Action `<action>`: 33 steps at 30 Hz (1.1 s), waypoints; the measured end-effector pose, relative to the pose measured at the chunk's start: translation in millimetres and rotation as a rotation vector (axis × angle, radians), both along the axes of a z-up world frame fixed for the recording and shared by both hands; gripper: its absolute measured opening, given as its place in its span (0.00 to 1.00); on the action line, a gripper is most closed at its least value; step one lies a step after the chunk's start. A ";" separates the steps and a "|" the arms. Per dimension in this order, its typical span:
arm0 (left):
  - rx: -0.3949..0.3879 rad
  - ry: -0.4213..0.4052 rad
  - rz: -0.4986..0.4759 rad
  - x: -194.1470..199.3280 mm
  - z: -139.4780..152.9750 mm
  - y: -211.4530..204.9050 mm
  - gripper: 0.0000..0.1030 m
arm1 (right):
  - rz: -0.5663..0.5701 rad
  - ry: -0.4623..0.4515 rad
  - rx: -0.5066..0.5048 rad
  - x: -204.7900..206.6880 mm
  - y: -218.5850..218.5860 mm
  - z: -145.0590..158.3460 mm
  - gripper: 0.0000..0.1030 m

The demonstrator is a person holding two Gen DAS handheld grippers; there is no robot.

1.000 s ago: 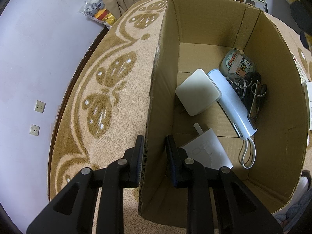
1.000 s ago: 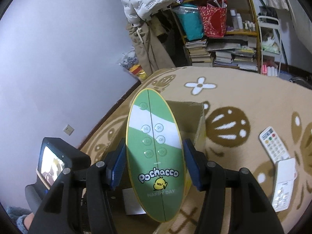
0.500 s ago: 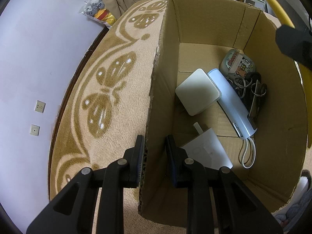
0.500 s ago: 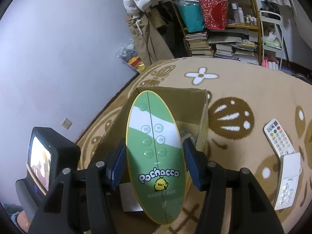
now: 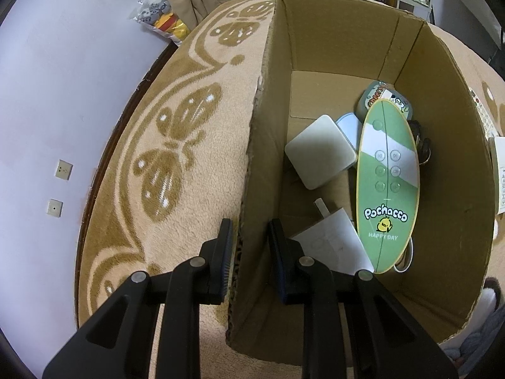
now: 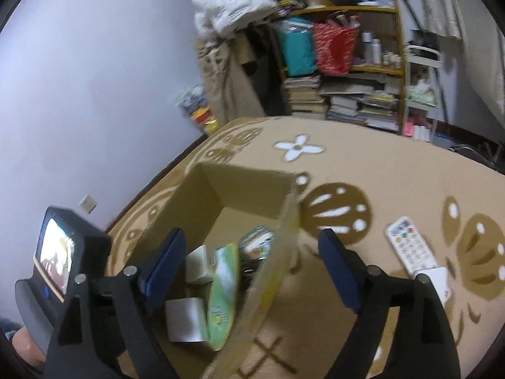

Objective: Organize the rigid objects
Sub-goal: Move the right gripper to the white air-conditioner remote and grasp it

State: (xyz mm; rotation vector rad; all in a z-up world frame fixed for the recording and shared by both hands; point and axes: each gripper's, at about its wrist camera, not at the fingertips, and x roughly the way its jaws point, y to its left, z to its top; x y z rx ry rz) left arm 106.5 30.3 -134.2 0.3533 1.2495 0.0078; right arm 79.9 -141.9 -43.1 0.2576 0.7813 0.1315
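A green oval Pochacco panel (image 5: 386,183) lies tilted inside the cardboard box (image 5: 347,31), on top of a light blue device (image 5: 348,124) and a round printed tin (image 5: 378,91). A white square block (image 5: 320,154) and a flat white packet (image 5: 334,246) lie beside it. My left gripper (image 5: 249,230) straddles the box's left wall and is shut on it. Above the box's (image 6: 246,170) right wall, my right gripper (image 6: 251,237) is wide open and holds nothing. The green panel (image 6: 222,297) is below it in the box.
The box stands on a beige carpet with brown patterns (image 5: 176,145). Two white remote controls (image 6: 410,249) lie on the carpet right of the box. Shelves with stacked books and bags (image 6: 341,88) stand at the back. A lilac wall (image 5: 47,94) runs along the left.
My right gripper has opened and let go of the green oval panel, which has dropped into the box onto the other things. The left gripper has stayed on the box wall.
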 end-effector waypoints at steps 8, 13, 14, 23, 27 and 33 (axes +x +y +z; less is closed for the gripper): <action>0.005 0.000 0.002 0.7 -1.1 0.0 0.22 | -0.152 0.051 -0.011 -1.1 -47.1 -6.2 0.92; 0.001 0.002 0.004 1.5 -1.5 0.8 0.22 | -0.218 0.089 -0.056 -1.1 -67.4 -15.5 0.92; 0.002 0.002 0.004 1.6 -1.6 0.9 0.22 | -0.231 0.099 -0.060 -1.7 -71.3 -18.4 0.92; 0.002 0.002 0.003 1.0 -1.2 0.9 0.22 | -0.307 0.196 -0.112 -3.0 -100.1 -42.5 0.92; 0.002 0.002 0.003 0.6 -1.2 0.9 0.22 | -0.334 0.243 -0.131 -2.5 -107.4 -54.6 0.92; 0.011 0.001 0.000 -0.5 -1.2 -0.2 0.22 | -0.409 0.303 -0.138 -2.3 -122.4 -73.9 0.92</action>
